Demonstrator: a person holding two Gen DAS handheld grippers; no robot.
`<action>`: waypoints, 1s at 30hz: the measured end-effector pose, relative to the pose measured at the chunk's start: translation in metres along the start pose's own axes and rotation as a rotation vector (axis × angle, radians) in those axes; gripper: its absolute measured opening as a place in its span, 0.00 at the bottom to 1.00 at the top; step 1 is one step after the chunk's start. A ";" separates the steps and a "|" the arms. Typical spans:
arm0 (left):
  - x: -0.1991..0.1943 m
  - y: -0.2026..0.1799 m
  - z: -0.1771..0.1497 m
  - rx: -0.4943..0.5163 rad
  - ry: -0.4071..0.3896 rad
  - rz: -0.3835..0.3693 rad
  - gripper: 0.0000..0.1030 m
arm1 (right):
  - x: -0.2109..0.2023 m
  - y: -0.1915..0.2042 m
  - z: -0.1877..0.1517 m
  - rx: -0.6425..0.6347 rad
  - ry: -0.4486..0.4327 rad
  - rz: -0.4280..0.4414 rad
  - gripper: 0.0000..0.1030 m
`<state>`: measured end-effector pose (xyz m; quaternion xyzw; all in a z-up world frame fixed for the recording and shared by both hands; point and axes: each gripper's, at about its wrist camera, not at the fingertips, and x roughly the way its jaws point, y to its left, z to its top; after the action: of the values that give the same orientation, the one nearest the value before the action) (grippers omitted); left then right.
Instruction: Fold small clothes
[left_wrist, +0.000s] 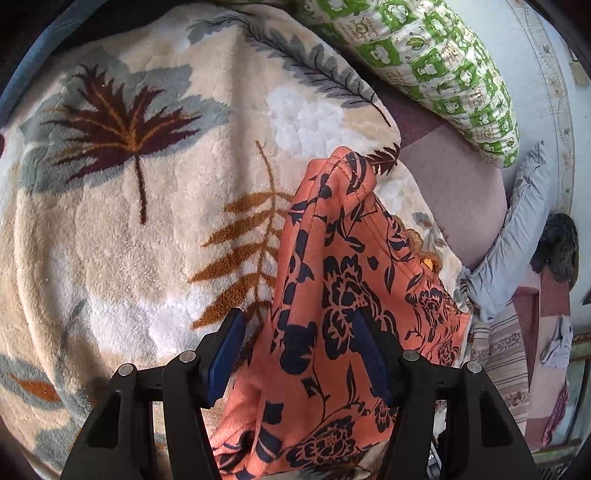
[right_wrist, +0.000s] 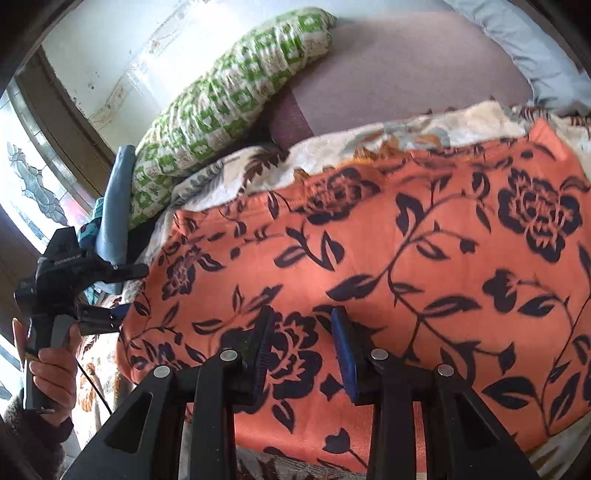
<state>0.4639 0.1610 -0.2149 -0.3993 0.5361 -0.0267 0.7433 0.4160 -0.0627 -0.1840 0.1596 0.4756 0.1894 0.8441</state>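
Observation:
An orange garment with dark blue flowers (right_wrist: 388, 258) lies spread on a cream leaf-pattern blanket (left_wrist: 147, 221). In the left wrist view the garment (left_wrist: 332, 295) runs away from me, bunched at its far end. My left gripper (left_wrist: 297, 332) is open, its blue pads on either side of the cloth's near edge. It also shows at the garment's left edge in the right wrist view (right_wrist: 122, 291), held by a hand. My right gripper (right_wrist: 301, 328) is open, just over the garment's near part, holding nothing.
A green-and-white patterned pillow (right_wrist: 221, 99) lies at the back by the wall. A mauve sheet (right_wrist: 406, 70) covers the bed beyond the blanket. A pale grey cloth (left_wrist: 517, 240) and striped bedding (left_wrist: 506, 354) lie to the right. A window (right_wrist: 33, 192) is at the left.

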 end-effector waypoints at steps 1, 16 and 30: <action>0.009 -0.003 0.005 -0.005 0.016 0.003 0.58 | 0.005 -0.008 -0.006 0.019 -0.003 0.027 0.31; 0.033 -0.067 -0.005 0.127 -0.006 -0.109 0.20 | 0.005 -0.014 -0.014 0.030 -0.078 0.055 0.27; 0.099 -0.214 -0.074 0.341 0.103 -0.148 0.19 | -0.061 -0.077 -0.042 0.205 -0.107 0.064 0.33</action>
<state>0.5280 -0.0726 -0.1662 -0.3039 0.5303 -0.1921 0.7678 0.3638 -0.1557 -0.1944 0.2703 0.4413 0.1578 0.8410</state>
